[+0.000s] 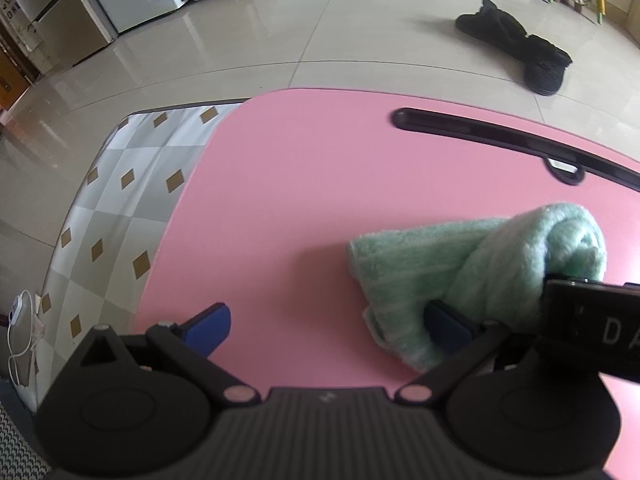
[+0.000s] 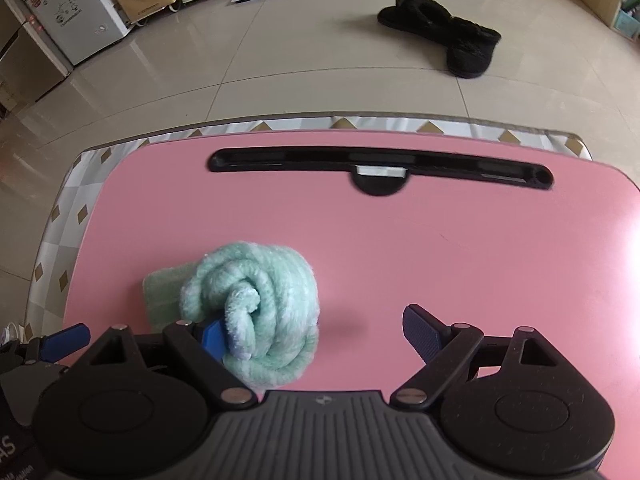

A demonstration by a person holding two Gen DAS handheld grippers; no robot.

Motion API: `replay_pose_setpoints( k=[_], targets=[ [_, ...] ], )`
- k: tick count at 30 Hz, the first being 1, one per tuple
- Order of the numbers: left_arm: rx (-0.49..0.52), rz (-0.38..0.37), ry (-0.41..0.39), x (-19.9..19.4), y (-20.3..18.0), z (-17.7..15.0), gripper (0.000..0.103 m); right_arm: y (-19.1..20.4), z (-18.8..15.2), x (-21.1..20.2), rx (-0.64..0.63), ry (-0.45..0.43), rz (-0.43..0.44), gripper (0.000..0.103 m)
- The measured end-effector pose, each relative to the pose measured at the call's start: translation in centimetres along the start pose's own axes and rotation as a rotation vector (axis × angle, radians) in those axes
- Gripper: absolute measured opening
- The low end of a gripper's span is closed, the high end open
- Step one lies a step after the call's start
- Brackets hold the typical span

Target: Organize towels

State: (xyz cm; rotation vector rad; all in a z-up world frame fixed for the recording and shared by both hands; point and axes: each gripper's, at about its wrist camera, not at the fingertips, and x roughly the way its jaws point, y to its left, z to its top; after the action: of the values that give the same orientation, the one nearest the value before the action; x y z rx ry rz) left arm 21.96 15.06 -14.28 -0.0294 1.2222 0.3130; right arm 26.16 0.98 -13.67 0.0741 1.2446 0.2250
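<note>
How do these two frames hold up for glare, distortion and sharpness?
Left wrist view: heavy fisheye bending of the pink table edge, window glare on the floor tiles, green towel sharp. Right wrist view: same barrel distortion, a washed-out bright patch at the table's right edge, a soft shadow right of the towel, black slippers slightly soft.

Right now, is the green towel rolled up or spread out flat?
Mostly rolled. The green towel is wound into a spiral bundle on the pink table, with one flat end still trailing out.
</note>
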Motion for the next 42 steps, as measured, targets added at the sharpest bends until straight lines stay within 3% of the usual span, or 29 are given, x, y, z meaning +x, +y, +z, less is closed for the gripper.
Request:
replay_pose_setpoints(
  k=[42],
  targets=[
    [0.169, -0.087, -0.032, -2.8, -11.4, -2.5, 0.103, -11.0, -3.0, -3.5, 0.119, 0.008, -0.090, 0.087]
  ],
)
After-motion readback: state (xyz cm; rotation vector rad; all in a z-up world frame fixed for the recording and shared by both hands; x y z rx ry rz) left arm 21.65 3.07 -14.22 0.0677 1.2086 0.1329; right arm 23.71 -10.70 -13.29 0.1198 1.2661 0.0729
